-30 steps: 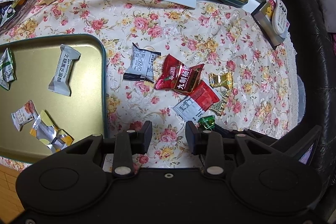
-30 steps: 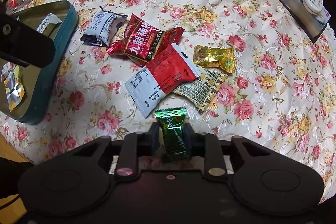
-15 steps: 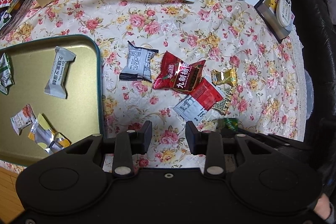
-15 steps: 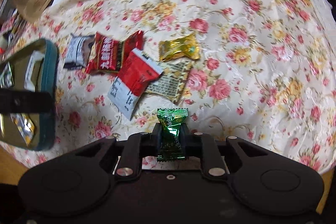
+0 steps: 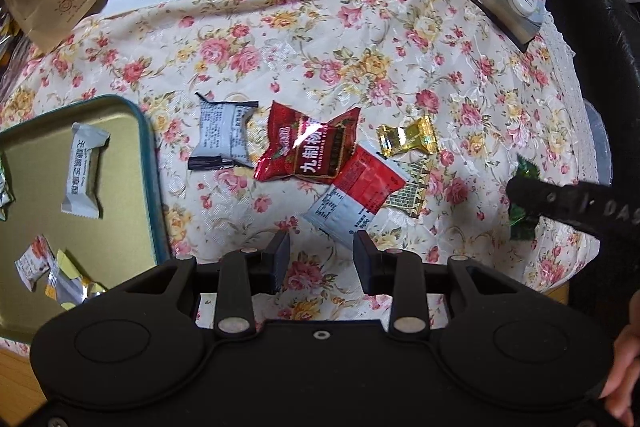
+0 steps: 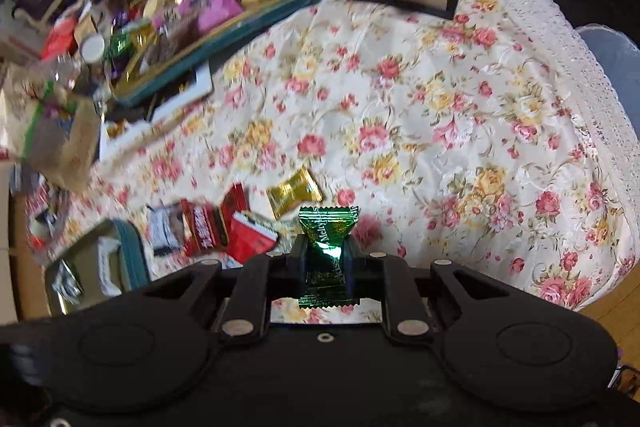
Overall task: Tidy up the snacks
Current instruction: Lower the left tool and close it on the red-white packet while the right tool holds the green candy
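Clamping green foil candy (image 6: 326, 259) upright, right gripper (image 6: 325, 253) above floral tablecloth (image 6: 460, 99). Left gripper (image 5: 321, 257) spread wide, nothing between jaws, over red-white sachet (image 5: 356, 193); gold tin (image 5: 120, 155) with wrapped snacks at left.

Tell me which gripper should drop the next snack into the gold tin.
Right. The right gripper is already shut on the green candy, so it only has to carry it to the gold tin. The left gripper hangs open and empty above the tablecloth.
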### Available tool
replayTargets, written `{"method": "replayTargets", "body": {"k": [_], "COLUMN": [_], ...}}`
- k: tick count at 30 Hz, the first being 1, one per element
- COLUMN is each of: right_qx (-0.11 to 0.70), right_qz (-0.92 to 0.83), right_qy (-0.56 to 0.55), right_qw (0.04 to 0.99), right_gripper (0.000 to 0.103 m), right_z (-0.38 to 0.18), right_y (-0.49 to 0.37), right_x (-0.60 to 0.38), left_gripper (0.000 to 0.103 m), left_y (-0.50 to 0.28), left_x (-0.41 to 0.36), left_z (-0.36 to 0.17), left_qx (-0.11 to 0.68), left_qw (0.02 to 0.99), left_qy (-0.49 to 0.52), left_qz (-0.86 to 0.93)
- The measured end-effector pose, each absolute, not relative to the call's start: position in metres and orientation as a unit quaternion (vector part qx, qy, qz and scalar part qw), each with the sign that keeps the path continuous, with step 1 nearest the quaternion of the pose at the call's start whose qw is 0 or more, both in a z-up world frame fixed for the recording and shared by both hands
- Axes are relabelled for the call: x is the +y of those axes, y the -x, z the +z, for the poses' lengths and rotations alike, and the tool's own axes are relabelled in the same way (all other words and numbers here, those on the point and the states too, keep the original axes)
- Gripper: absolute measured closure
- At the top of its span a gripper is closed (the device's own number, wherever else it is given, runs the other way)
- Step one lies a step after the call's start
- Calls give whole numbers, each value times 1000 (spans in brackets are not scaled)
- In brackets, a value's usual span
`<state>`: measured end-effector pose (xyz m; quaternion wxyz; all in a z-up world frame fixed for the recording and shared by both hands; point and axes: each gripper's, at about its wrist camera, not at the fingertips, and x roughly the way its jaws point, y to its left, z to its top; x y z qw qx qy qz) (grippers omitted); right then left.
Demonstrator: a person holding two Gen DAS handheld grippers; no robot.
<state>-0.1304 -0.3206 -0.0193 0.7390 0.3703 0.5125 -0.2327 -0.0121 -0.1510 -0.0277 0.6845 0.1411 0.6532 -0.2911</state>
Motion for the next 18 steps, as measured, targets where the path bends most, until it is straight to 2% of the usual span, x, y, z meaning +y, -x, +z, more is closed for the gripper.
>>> {"method": "replayTargets", "body": {"k": [18], "right_qx": [447], "right_qz": [-211], "right_qy": [-445], "right_qw": [747], "right_gripper": [84], "right_z": [20], "right_y": [158], "right_x": [-345], "left_gripper": [59], "left_y": [34], "left_x": [-197], "left_z": [-62], "left_qx": [611], "left_qw": [701], "left_qy": [-193], "left_qz": [-313]}}
